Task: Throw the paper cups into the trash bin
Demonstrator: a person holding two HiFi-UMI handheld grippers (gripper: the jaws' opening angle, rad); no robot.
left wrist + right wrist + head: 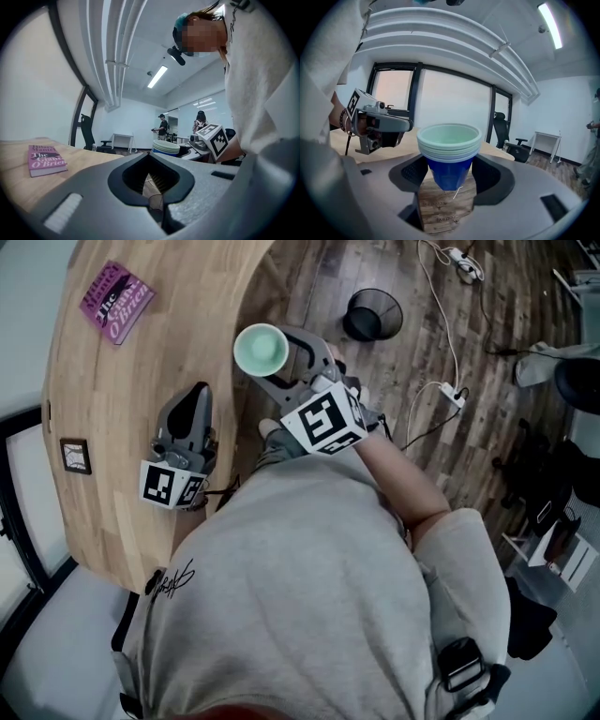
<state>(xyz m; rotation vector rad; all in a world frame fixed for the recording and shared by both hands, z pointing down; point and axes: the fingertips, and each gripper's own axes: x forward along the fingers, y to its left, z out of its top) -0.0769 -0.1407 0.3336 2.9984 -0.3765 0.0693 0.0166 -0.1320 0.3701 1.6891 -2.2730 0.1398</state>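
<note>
- The cups [261,350] [449,150], a nested stack, blue outside and pale green inside, stand upright between the jaws of the right gripper [281,360] [449,176].
- The jaws are partly apart and press the blue lower wall of the stack from both sides. The rims rise above them.
- Below the stack, wooden floor [443,211] shows through the gap between the jaws.
- The right gripper holds the stack at the curved edge of the table [141,381], partly out over the floor.
- The bin [373,313], black mesh and open at the top, stands on the floor ahead of the right gripper and to its right, apart from the cups.
- The left gripper [194,401] [151,157] is to the left of the right one, over the table near its edge. Its jaws are together with nothing between them.
- From the left gripper's view, the cups [166,147] sit ahead and to its right.
- A pink book [115,301] [45,159] lies flat on the table ahead of the left gripper and to its left.
</note>
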